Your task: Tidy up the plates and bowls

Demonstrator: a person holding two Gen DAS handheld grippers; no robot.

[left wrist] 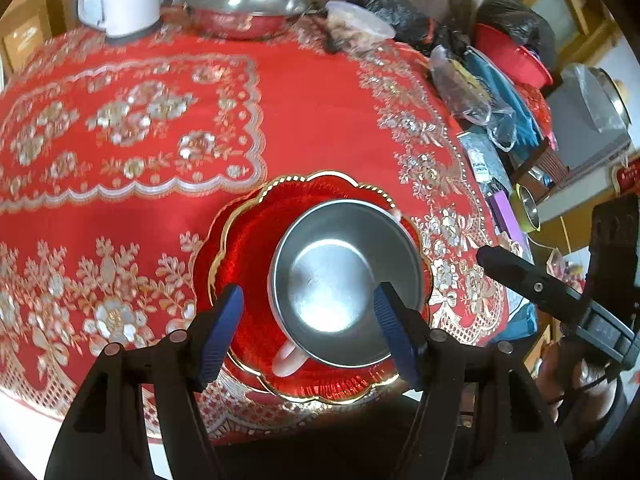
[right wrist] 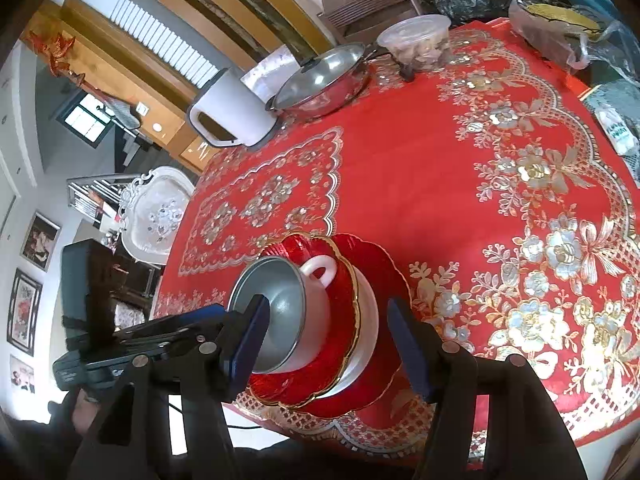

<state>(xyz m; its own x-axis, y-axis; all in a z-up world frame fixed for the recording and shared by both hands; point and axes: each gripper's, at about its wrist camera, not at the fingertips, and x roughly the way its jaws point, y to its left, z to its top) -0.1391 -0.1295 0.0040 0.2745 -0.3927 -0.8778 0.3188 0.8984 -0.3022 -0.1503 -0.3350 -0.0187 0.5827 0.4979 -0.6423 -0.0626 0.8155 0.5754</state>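
We judge the sorting nearly done: a steel-lined white bowl (left wrist: 344,276) with handles sits on a red gold-rimmed plate (left wrist: 240,248), which in the right wrist view rests on a white bowl (right wrist: 366,344) over another red plate (right wrist: 380,264), near the tabletop's front edge. Our left claw (left wrist: 310,332) hangs over the stack with its jaws apart; our right claw (right wrist: 326,344) is likewise spread, empty. We see no other loose plates. The tabletop wears a red embroidered cloth (left wrist: 312,112), with a white kettle (right wrist: 232,112), a lidded wok (right wrist: 320,80) and bags at the far side. Framed pictures line the wall.
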